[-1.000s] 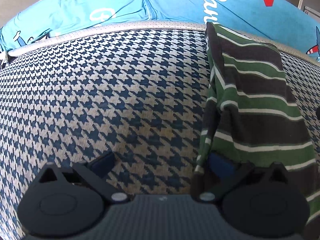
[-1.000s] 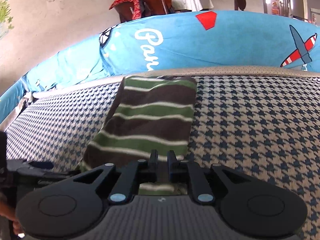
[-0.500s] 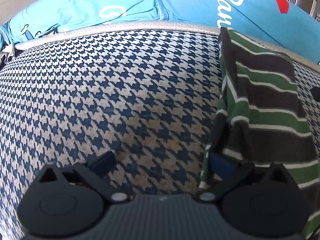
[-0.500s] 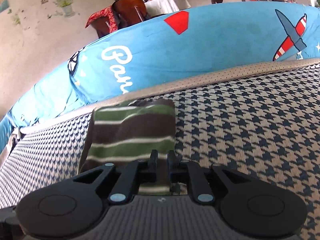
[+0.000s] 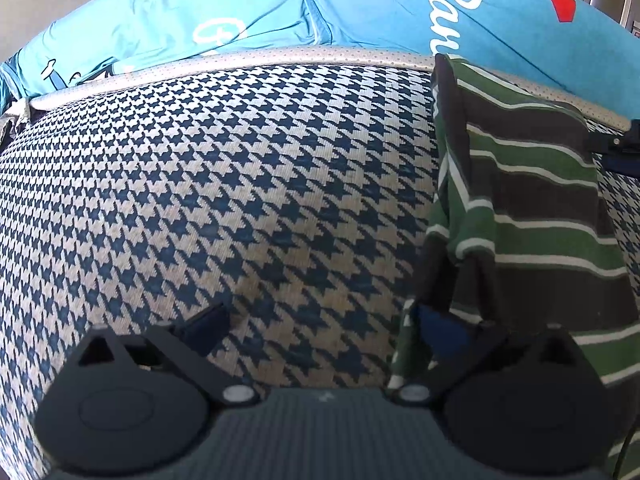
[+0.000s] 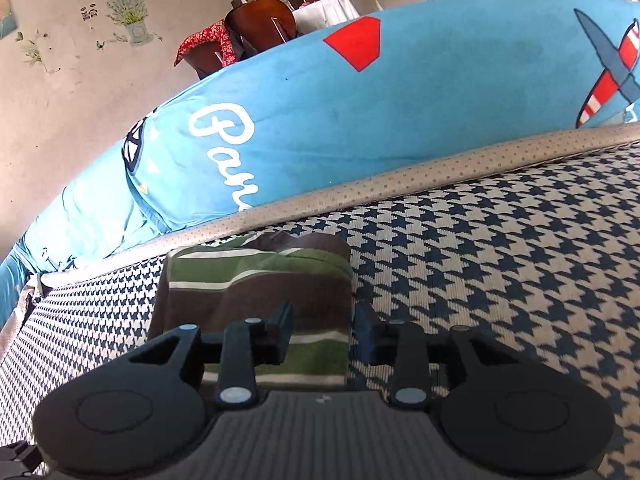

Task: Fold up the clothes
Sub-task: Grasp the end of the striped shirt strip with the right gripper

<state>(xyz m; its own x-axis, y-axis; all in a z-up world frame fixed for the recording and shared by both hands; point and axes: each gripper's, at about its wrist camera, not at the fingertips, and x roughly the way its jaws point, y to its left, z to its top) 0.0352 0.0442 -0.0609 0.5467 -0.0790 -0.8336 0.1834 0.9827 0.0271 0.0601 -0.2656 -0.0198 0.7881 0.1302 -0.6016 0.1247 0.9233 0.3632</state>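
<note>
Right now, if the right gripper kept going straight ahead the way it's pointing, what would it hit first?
Most likely the striped garment: the open right gripper points at its near right edge, low over the houndstooth cushion. Beyond it stands the blue backrest. Depth is hard to judge.

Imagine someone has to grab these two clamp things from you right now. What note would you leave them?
Left gripper: open, low over the houndstooth cover, holding nothing; its right finger sits at the near left edge of the striped garment.
Right gripper: open, at the garment's near right edge, gripping nothing.
Garment: a narrow folded strip reaching to the blue cushion.
Done: lengthwise folds, apparently.
Left: probably one more fold, near end toward far end.
</note>
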